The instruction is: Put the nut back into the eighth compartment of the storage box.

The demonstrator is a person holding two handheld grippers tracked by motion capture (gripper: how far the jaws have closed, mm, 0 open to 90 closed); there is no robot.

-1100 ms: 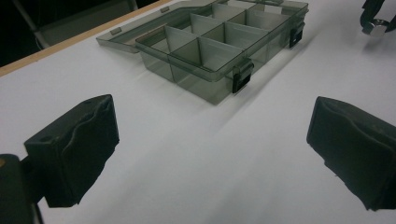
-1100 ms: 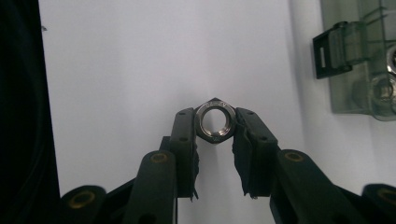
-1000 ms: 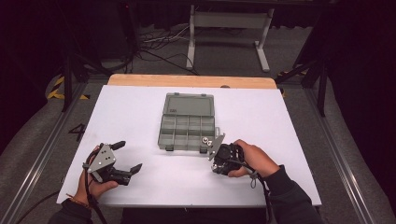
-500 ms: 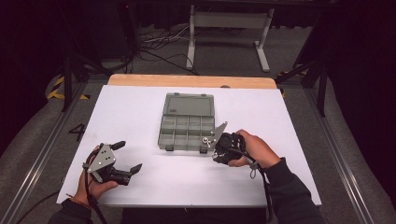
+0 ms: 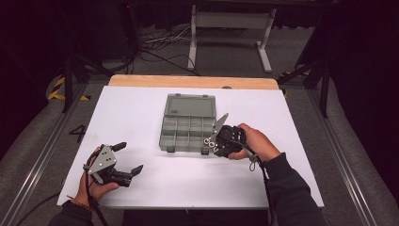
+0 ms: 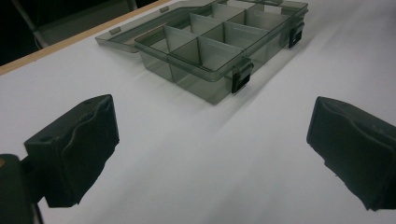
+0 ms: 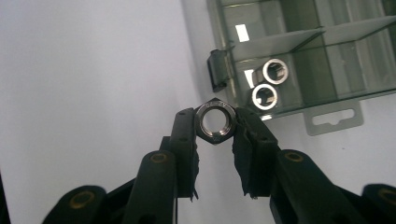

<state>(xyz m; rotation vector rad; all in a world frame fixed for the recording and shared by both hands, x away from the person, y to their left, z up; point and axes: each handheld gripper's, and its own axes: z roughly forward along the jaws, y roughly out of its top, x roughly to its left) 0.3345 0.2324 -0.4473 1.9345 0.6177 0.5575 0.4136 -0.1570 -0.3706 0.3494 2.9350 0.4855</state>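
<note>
- Holding a steel nut pinched flat-to-flat between the jaws of my right tongs; in the right gripper view it sits at the very tips, its hole facing the camera, just short of the near corner of the box
- my right hand rests on the white table against the box's near right corner; in the high view those tongs point left at that corner, and the nut itself is too small to pick out there
- my left tongs lie well apart, near the table's front left edge, jaws spread wide with nothing between them; bare white table lies between them and the box
- the box sits mid-table with its lid laid flat open toward the far side; open table lies to its left, right and front; the wooden far edge runs just behind the lid
- two more nuts lie in the box's corner cell, seen in the right gripper view through the clear wall beside a dark latch
- the left gripper view looks low across the table at the box, showing its dividers and two front latches; the cells facing it look bare; my left jaws stand at the two sides of that view
- beyond the table: dark floor, cables, a white frame
</note>
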